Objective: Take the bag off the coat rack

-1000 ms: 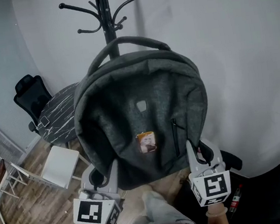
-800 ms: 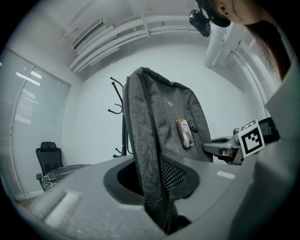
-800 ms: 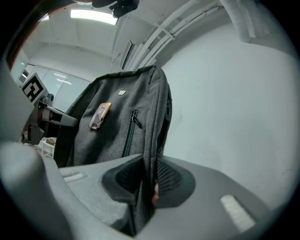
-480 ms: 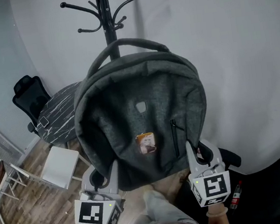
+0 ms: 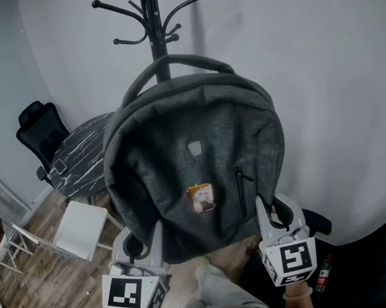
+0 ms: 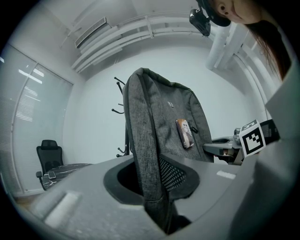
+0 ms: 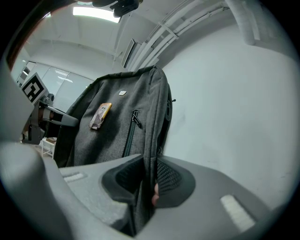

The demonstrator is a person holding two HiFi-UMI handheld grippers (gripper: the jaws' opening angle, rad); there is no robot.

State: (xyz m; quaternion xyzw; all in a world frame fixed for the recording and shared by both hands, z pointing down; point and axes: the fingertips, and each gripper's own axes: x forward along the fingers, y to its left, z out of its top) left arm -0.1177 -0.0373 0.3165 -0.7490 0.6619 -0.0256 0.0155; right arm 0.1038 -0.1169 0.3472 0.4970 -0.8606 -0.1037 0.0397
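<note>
A dark grey backpack [image 5: 193,157] with a small picture badge [image 5: 201,197] is held up in front of the black coat rack [image 5: 156,28]; its top handle [image 5: 174,64] arches across the pole below the hooks. My left gripper [image 5: 142,242] is shut on the bag's lower left edge [image 6: 149,178]. My right gripper [image 5: 275,216] is shut on its lower right edge [image 7: 143,187]. Whether the handle still hangs on a hook is hidden behind the bag.
A round dark marble table [image 5: 81,164] and a black office chair [image 5: 42,131] stand at the left, with a white chair [image 5: 81,229] nearer. Another dark chair [image 5: 377,263] sits at lower right. A white wall lies behind the rack.
The coat rack's hooks sit a little lower and further right in the head view. The bag and both grippers have hardly shifted.
</note>
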